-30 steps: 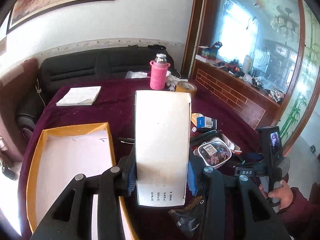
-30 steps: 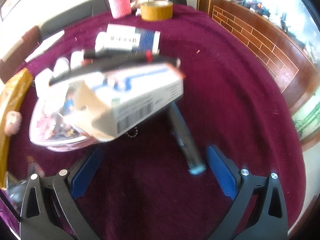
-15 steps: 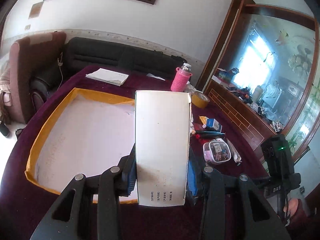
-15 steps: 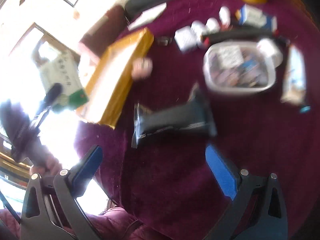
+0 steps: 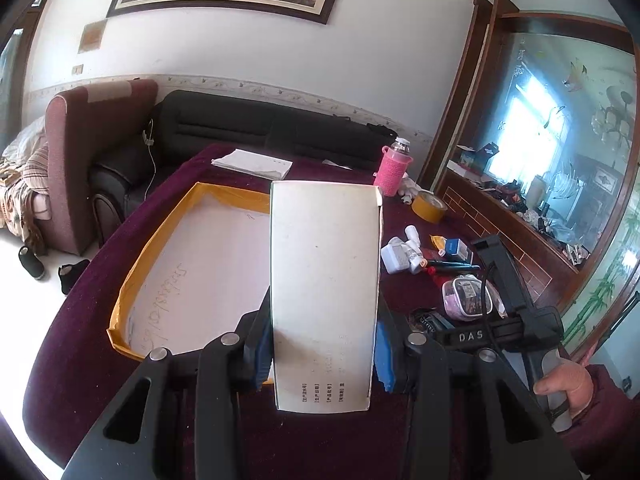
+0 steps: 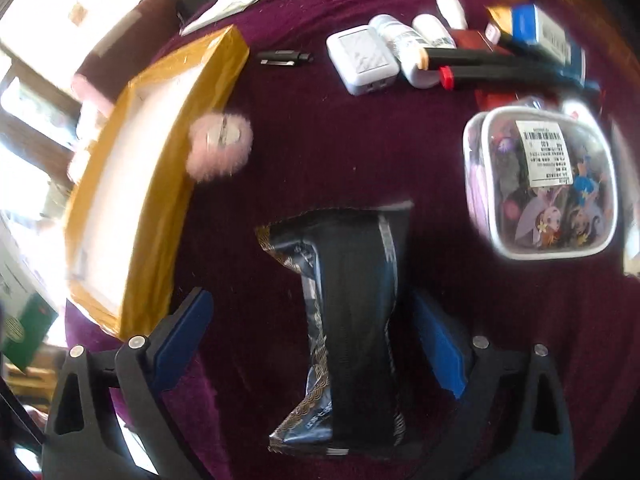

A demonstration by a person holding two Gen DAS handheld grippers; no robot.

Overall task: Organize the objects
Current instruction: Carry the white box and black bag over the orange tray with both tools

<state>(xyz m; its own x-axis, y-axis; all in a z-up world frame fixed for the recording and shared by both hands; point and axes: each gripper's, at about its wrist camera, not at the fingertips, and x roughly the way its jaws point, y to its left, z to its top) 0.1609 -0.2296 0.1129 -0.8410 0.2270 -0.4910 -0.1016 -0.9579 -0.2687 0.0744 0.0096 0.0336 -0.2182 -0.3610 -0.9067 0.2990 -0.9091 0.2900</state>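
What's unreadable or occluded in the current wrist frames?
- Left wrist: the white box in the left gripper hides the yellow tray's right side and the table behind it.
- Left wrist: small print at the box's bottom is too small to read.
- Right wrist: the black packet between the right gripper's open fingers has blurred lettering; its near end runs below the fingers.
- Right wrist: the pink fluffy item is motion-blurred.

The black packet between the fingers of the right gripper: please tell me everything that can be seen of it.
The black packet is a glossy, foil-like pouch with gold patterned bands along its crimped edges. It looks sealed and a little crumpled. It lies flat on the maroon tablecloth, its long side along the fingers of the right gripper. The jaws are open; the blue pad is close to its right edge, but contact cannot be told.
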